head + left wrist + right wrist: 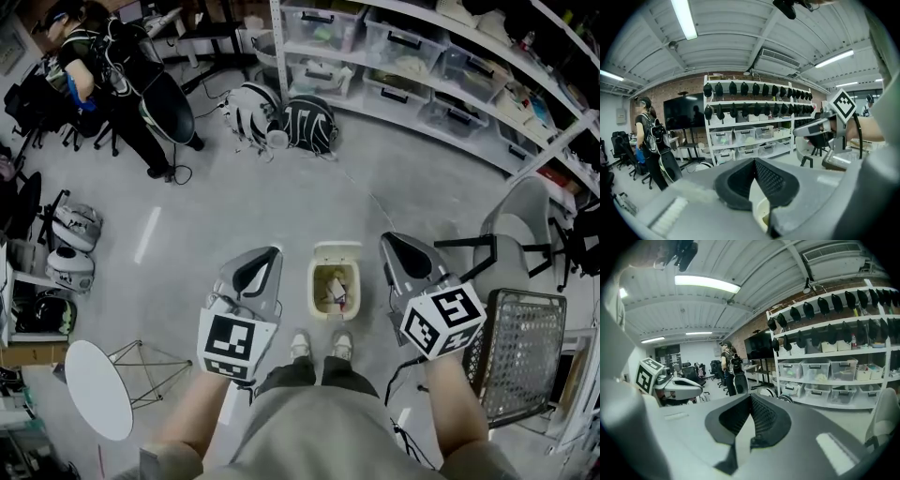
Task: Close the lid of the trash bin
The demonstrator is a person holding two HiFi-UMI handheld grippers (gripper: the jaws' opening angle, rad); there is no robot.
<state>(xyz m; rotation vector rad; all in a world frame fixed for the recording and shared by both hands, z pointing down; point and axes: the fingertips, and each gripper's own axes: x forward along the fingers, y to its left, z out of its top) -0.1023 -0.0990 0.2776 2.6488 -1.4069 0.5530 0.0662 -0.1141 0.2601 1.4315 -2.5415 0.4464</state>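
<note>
Below, the trash bin (313,292) runs lengthwise away, lid (336,251) raised at far end; left tool (271,253) and right tool (387,240) clenched empty.

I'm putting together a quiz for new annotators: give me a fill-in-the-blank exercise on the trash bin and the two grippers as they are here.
1. The lid of the trash bin is ___.
2. In the head view, the trash bin sits ___ the left gripper and the right gripper.
3. The fingers of both grippers hold ___.
4. The trash bin stands on the floor just ahead of the person's ___.

Missing words: open; between; nothing; shoes.
</note>
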